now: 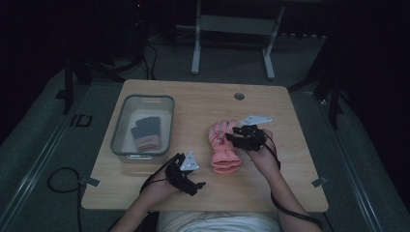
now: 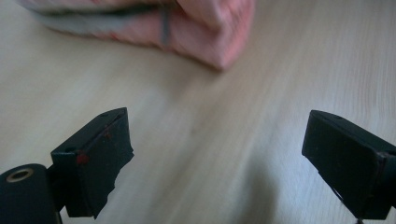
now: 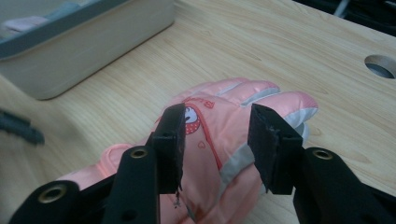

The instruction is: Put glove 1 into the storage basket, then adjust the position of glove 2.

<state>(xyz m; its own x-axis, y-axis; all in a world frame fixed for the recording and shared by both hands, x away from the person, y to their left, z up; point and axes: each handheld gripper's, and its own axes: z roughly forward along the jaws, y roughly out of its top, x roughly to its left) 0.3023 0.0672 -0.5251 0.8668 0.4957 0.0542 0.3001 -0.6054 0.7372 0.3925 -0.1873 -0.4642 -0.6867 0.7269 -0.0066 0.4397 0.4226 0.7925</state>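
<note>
The table (image 1: 203, 104) is viewed from above its near edge, facing forward and down. The left gripper view is set low, close to the tabletop. The right gripper view is angled towards the far left. The pink glove (image 1: 223, 147) is shared by all three.

Dim, murky high view with black surroundings; brighter gripper views, soft blur on near edges.

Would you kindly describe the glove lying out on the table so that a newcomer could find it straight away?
On the wooden table, look right of the grey bin, near the middle. The pink glove lies flat there, fingers pointing away from the person, under the right gripper. Unlike the dark-and-pink glove in the bin, it is all salmon pink with a small red picture on its back.
</note>
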